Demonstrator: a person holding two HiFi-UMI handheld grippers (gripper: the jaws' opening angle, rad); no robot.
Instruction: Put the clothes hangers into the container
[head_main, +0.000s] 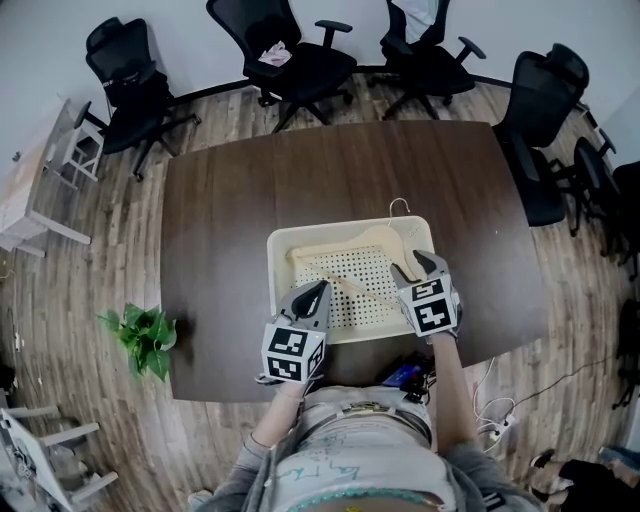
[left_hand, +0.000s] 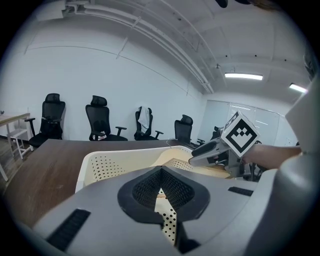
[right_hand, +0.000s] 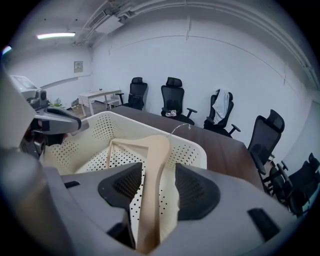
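Note:
A cream perforated basket (head_main: 275, 270) stands on the dark table (head_main: 230, 220) near its front edge. One wooden hanger (head_main: 375, 240) lies slanted inside it, its wire hook (head_main: 400, 206) poking over the far rim. My right gripper (head_main: 418, 268) is at the hanger's right arm. In the right gripper view the hanger (right_hand: 155, 150) runs between the jaws of that gripper (right_hand: 159, 172), touching the left pad, with a thin gap on the right. My left gripper (head_main: 318, 292) hovers over the basket's front left, and in its own view this gripper (left_hand: 161, 172) is shut on nothing.
Black office chairs (head_main: 300, 55) ring the far and right sides of the table. A potted plant (head_main: 145, 335) sits on the floor at the left. Cables (head_main: 495, 405) lie on the floor at the front right. A pale desk (head_main: 30, 190) stands far left.

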